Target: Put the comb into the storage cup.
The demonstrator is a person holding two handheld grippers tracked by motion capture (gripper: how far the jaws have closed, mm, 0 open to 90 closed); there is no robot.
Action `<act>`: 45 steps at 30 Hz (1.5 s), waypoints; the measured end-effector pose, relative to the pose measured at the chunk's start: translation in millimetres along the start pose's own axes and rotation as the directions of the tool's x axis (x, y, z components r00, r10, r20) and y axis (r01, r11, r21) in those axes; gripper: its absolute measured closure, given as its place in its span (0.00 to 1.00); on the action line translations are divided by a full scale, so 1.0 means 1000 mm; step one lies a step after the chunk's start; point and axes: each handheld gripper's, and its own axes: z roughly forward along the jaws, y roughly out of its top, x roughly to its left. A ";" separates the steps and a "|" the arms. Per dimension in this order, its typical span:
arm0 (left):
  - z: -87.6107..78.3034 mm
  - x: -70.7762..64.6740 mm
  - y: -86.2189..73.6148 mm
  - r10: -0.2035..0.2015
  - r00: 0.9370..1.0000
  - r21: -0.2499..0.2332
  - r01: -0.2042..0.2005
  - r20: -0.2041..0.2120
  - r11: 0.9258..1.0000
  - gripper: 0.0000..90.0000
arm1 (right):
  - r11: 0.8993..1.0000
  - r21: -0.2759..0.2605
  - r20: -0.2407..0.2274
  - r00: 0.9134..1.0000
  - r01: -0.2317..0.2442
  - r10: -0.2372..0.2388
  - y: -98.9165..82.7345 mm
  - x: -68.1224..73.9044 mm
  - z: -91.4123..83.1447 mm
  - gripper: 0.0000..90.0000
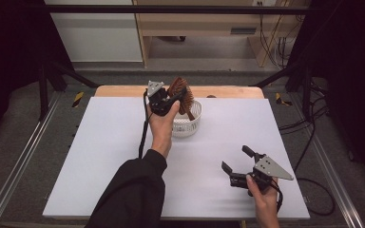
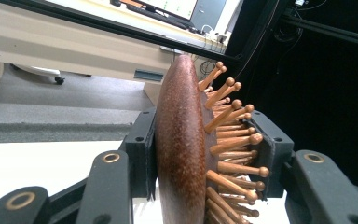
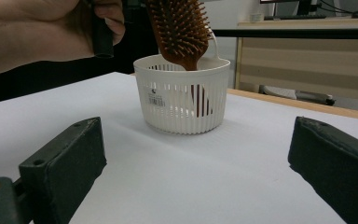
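Overhead, the white slotted basket (image 1: 188, 119) stood on the white sheet (image 1: 100, 156) near the table's far edge. A brown brush (image 1: 181, 93) hung over it, head up, handle running down into the basket. The left gripper (image 1: 171, 99) was clamped on the brush head from the left. The left hand (image 1: 162, 124) was raised above the sheet, its dark sleeve (image 1: 133, 192) coming in from the bottom edge. The right gripper (image 1: 235, 167) lay low near the front right of the sheet, jaws apart with nothing between them, well apart from the basket. The right hand (image 1: 264, 199) held it from behind.

Left gripper view: the brush (image 2: 181, 140) stood upright between the two black jaws. One jaw pressed on its smooth rounded back, the other on the ball tips of the bristles (image 2: 235, 126). Pads were closed on the head; the grip looked firm.

Right gripper view: the basket (image 3: 182, 93) sat ahead on the sheet, upright, barcode label on its wall. The brush (image 3: 179, 28) was inside it by the handle only; the handle showed through the slots, and whether its end touched the bottom could not be told. The bristled head stood clear above the rim. The left hand (image 3: 42, 30) was at upper left. Own jaws stood wide apart at the frame's bottom corners, empty.
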 end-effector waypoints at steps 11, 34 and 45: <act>-0.003 0.006 0.001 -0.005 1.000 0.012 0.005 0.016 1.000 0.55 | 1.000 0.000 0.002 1.000 0.003 -0.003 0.000 0.000 0.000 0.05; -0.013 0.029 0.001 -0.022 0.999 0.061 0.019 0.046 0.998 0.53 | 1.000 0.002 0.002 1.000 0.007 -0.007 -0.001 0.002 0.002 0.04; -0.016 0.034 0.000 -0.010 0.999 0.069 0.006 0.052 0.998 0.52 | 1.000 0.003 0.001 1.000 0.007 -0.007 -0.001 0.002 0.002 0.04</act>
